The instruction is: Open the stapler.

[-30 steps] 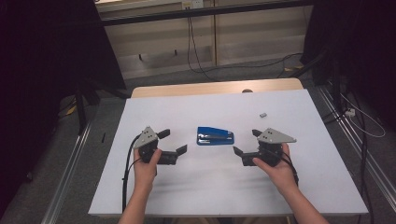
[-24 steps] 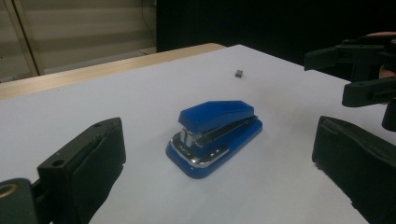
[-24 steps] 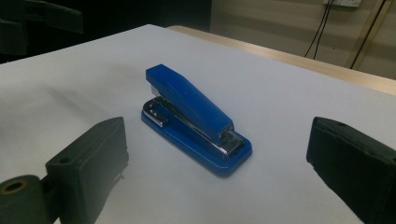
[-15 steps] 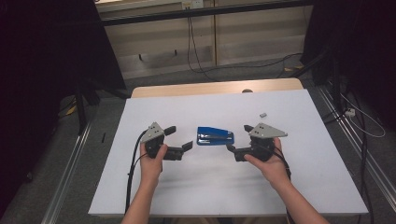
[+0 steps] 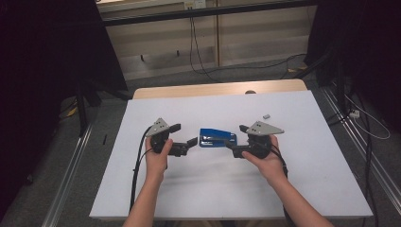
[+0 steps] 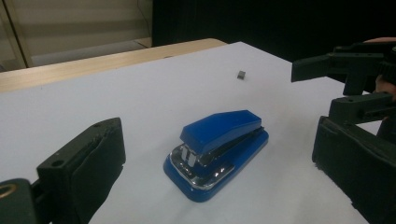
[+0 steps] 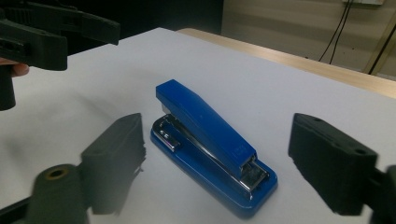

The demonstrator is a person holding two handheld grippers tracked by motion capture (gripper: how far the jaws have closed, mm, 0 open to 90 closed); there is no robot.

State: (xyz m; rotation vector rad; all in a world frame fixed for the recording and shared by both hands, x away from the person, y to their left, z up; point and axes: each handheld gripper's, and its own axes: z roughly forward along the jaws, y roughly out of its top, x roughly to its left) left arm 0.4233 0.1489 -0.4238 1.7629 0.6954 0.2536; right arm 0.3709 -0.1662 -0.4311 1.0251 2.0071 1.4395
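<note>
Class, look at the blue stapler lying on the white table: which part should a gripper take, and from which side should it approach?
Probably grip the blue stapler across its long flat sides, near mid-length. It lies flat, its hinged end facing the right gripper, whose open jaws already straddle that end in the right gripper view; coming in level from there looks simplest.

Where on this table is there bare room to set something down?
The near strip of the white table between the two forearms is bare, as are the far left part and the right edge. It is crowded mid-table, where the left gripper and right gripper flank the blue stapler. A small grey piece lies far right.
</note>
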